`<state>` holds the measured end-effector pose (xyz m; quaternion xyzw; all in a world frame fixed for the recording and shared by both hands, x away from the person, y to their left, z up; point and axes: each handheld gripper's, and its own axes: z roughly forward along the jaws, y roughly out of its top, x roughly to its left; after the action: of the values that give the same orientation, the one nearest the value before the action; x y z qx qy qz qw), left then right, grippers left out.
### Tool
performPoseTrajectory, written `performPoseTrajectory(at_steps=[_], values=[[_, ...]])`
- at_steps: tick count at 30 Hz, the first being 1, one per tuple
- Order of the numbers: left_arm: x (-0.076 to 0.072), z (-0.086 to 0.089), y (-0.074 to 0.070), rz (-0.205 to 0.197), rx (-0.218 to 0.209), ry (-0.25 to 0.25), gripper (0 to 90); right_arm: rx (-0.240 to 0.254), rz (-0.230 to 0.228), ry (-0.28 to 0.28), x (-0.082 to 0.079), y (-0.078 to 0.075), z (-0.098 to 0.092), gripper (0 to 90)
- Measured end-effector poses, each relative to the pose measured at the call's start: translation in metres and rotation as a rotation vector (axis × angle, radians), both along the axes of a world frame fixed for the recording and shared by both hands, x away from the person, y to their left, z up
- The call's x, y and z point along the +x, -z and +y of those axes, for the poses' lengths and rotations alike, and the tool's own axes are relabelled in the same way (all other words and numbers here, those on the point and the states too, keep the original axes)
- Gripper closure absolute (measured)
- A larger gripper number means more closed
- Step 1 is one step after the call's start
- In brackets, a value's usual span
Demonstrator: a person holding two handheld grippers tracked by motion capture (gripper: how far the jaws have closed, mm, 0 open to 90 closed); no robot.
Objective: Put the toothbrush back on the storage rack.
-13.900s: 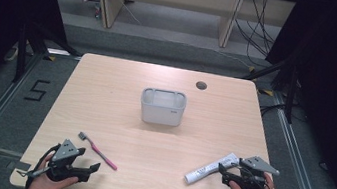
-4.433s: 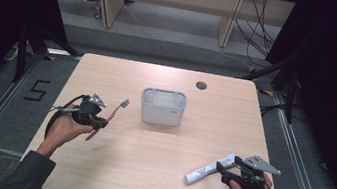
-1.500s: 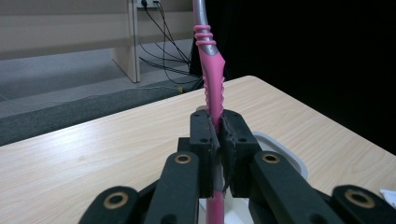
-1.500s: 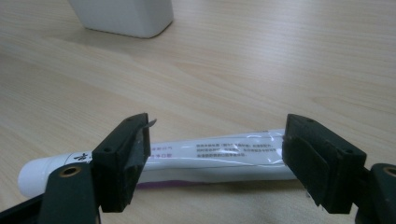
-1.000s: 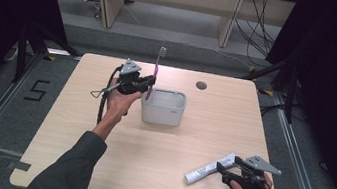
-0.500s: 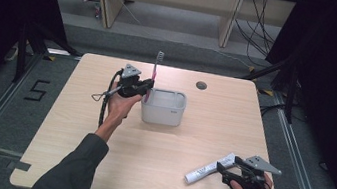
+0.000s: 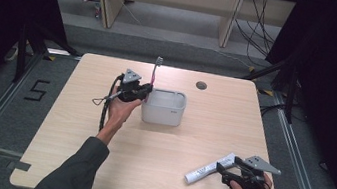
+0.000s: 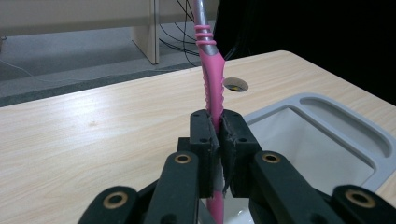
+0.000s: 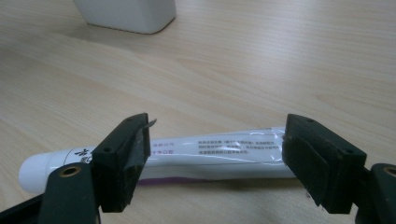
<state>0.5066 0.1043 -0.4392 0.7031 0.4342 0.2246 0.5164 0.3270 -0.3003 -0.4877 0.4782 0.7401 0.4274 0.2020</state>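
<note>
A pink toothbrush [image 7: 155, 71] [image 8: 213, 88] stands upright, bristles up, with my left gripper [image 7: 142, 90] [image 8: 218, 133] shut on its handle. The brush's lower end hangs just over the left rim of the grey-white bin [image 7: 164, 108] [image 8: 327, 135] at the table's middle. A white toothpaste tube [image 7: 209, 168] [image 9: 205, 156] lies flat near the front right. My right gripper [image 7: 226, 172] [image 9: 217, 156] is open, with one jaw on each side of the tube's length and just short of it.
A round cable hole [image 7: 201, 85] [image 8: 236, 84] sits in the tabletop behind the bin. The wooden table [image 7: 74, 136] ends at a dark drop on all sides. Shelf legs and cables stand on the floor beyond the far edge.
My left gripper has carried the toothbrush from the front left up to the bin's left rim and, in the last second, lowered it slightly. The right gripper has stayed by the tube.
</note>
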Motion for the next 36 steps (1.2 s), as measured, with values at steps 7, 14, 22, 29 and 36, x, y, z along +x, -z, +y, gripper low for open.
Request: performPoseTrajectory(at_steps=[7, 14, 22, 29, 36], values=[[0.000, 0.000, 0.003, 0.012, 0.020, -0.012, 83.1, 0.001, -0.001, -0.001, 0.000, 0.000, 0.000, 24.8], [-0.001, 0.000, 0.002, 0.014, 0.030, -0.011, 82.8, -0.006, 0.005, 0.004, 0.000, 0.000, 0.000, 24.8], [-0.003, -0.001, 0.001, 0.008, 0.048, -0.013, 80.6, 0.000, 0.014, 0.002, -0.001, 0.000, 0.001, 24.8], [-0.007, 0.004, -0.005, -0.002, 0.047, -0.018, 77.8, 0.000, 0.016, 0.001, 0.000, 0.000, 0.001, 24.9], [-0.013, 0.008, -0.014, -0.003, 0.036, -0.023, 62.8, 0.000, 0.013, 0.004, 0.000, 0.000, 0.001, 24.9]])
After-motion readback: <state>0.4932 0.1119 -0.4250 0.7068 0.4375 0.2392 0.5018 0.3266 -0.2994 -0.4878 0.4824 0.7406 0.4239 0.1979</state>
